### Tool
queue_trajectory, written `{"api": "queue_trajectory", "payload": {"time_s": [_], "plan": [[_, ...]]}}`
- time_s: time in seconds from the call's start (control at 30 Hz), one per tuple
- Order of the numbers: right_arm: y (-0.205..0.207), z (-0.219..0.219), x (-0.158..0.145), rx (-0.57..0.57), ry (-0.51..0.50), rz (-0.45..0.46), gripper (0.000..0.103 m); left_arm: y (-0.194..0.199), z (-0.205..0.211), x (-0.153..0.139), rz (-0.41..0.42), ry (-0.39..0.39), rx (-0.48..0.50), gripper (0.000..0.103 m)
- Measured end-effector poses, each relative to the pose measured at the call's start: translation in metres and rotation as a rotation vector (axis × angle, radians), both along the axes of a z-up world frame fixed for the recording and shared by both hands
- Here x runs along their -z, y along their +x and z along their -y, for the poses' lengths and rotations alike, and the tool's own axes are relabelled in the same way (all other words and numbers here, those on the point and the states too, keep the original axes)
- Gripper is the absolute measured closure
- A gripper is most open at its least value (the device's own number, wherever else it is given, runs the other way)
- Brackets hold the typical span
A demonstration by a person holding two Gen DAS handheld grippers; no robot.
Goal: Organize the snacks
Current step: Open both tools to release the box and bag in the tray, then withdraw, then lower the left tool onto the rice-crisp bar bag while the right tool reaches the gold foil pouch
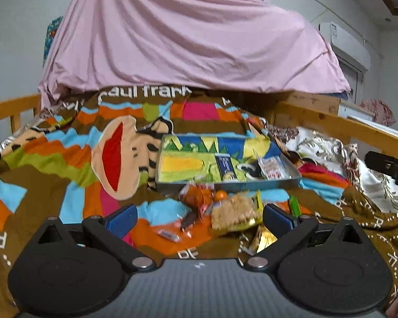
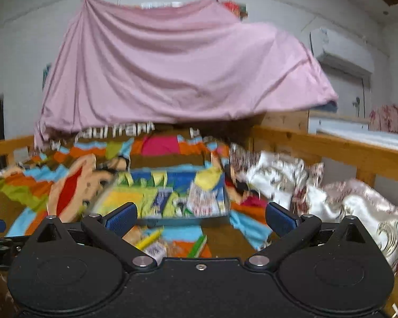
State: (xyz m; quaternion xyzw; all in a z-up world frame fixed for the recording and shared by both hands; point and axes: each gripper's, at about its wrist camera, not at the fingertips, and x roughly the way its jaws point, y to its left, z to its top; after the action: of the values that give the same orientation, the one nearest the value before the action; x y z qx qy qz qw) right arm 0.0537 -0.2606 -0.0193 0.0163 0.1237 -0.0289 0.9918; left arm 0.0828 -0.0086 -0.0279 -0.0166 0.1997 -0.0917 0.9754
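Snacks (image 1: 220, 212) sharp only in my left view, crinkly wrappers before flat tray (image 1: 291, 179), left gripper (image 1: 200, 218) and right gripper (image 2: 200, 218) both spread wide, empty.

A pink sheet (image 1: 188, 34) drapes above the wooden-railed bed (image 1: 318, 122); an air conditioner (image 1: 345, 45) hangs on the white wall (image 1: 16, 26).

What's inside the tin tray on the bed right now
Inside the tin tray lie a dark blue packet and a white and red packet, resting on its cartoon-printed bottom. The near wall hides its front strip. Other snacks sit outside, on the blanket.
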Motion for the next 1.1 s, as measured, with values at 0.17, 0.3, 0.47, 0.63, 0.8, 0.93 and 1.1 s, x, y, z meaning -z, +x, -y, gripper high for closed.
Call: {"api": "queue_trajectory", "payload": {"time_s": [0.17,0.3,0.47,0.63,0.8,0.93,1.1], "plan": [[0.020,0.002,0.010,0.006,0.025,-0.115,0.001,-0.002,0.007,0.011,-0.022,0.032,0.073,0.000],[0.030,0.003,0.017,0.010,0.036,-0.181,0.001,-0.002,0.012,0.019,-0.050,0.037,0.115,0.000],[0.041,0.000,0.026,-0.016,0.030,-0.263,0.001,0.003,0.014,0.027,-0.087,0.044,0.142,0.000],[0.052,-0.010,0.035,-0.099,0.004,-0.350,0.001,0.011,0.007,0.031,-0.138,0.020,0.131,0.000],[0.065,-0.024,0.036,-0.271,-0.031,-0.408,0.001,0.021,-0.001,0.031,-0.177,-0.011,0.132,0.000],[0.072,-0.035,0.031,-0.479,-0.187,-0.353,0.001,0.036,-0.001,0.023,-0.204,-0.046,0.190,0.000],[0.079,-0.037,0.039,-0.596,-0.320,-0.339,0.001,0.062,0.002,0.018,-0.234,-0.112,0.243,0.000]]}}
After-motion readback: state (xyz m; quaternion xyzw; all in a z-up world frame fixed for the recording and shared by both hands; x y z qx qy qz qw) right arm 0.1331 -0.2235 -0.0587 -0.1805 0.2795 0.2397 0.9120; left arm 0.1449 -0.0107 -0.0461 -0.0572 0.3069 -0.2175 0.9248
